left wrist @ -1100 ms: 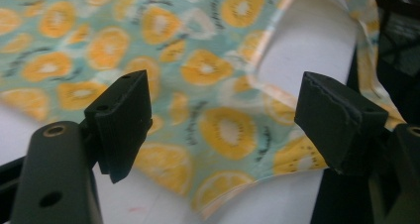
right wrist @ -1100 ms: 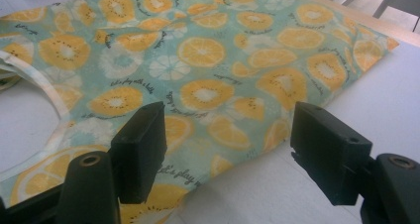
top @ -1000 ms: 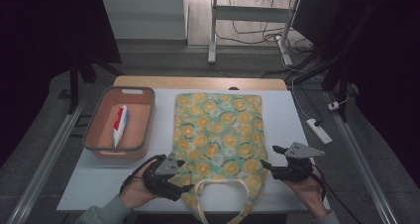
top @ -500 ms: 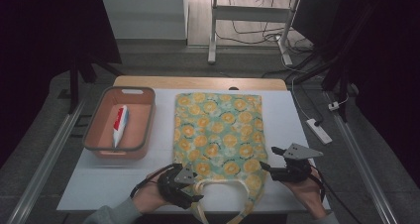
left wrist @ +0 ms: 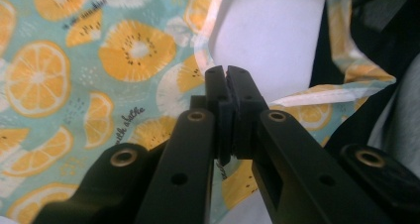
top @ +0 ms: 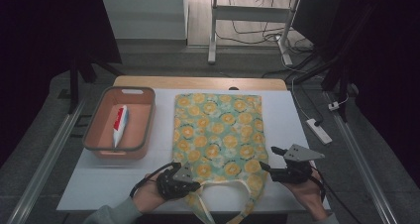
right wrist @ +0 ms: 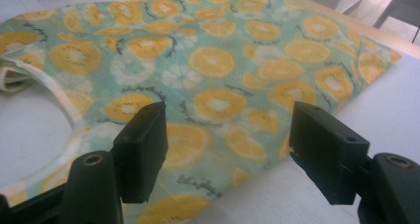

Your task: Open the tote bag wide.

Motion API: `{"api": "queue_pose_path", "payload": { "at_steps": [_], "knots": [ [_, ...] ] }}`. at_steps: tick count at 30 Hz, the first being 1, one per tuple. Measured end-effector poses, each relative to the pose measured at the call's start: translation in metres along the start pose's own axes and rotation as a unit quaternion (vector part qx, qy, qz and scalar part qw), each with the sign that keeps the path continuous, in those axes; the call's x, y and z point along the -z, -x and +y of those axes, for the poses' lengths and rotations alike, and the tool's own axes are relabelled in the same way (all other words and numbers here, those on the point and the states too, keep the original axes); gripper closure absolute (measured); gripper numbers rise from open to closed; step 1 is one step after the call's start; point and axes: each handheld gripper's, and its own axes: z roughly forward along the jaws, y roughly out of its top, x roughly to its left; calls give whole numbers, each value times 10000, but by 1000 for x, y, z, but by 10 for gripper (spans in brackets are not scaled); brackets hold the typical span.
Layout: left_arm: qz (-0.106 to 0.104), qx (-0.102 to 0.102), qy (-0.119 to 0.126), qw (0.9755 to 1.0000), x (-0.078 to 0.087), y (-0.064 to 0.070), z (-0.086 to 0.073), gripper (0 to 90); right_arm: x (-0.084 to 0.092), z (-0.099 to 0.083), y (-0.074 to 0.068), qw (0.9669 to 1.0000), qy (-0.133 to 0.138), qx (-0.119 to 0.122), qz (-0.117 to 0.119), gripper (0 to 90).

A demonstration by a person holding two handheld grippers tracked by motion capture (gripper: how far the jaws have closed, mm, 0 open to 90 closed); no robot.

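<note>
Cloth bag (top: 218, 135): flat on the white table (top: 99, 179), fruit print.
Left gripper (left wrist: 228, 80): just closed – looks pinched on the bag's mouth edge.
Right gripper (right wrist: 228, 149): wide open, holding nothing.
Next: right one grabs its edge.

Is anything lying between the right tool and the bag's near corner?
Nothing visible. The right tool hangs open just over the bag at its near right corner, with bare fabric and table showing between its jaws. The left tool has just closed at the bag's mouth by the handle; whether fabric is pinched is unclear.
</note>
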Motion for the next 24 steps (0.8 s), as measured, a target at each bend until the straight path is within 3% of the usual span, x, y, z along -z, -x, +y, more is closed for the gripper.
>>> {"api": "queue_pose_path", "payload": {
  "at_steps": [4,7,13,14,17,20,22,23,24],
  "knots": [
    [-99,236,535,9982,17,-7,2,879,3,9,-10,9998,29,135,149,309],
    [-90,437,921,9947,30,-16,4,880,5,16,-20,9991,31,258,348,309],
    [-74,772,1413,9869,47,-35,11,880,3,29,-46,9949,-78,554,844,308],
    [-62,826,1472,9856,49,-38,12,880,1,32,-56,9923,-109,644,1051,308],
    [35,899,1611,9828,54,-45,18,880,-3,34,-66,9894,-167,730,1246,308],
    [121,902,1678,9816,57,-50,24,880,-11,36,-80,9842,-270,834,1537,306],
    [167,910,1711,9809,57,-54,27,880,-22,35,-94,9789,-424,992,1737,305],
    [183,924,1735,9803,57,-55,29,880,-22,35,-94,9789,-424,992,1737,305],
    [198,939,1751,9799,57,-57,30,880,-31,32,-101,9755,-565,1076,1833,305]
  ]
}}
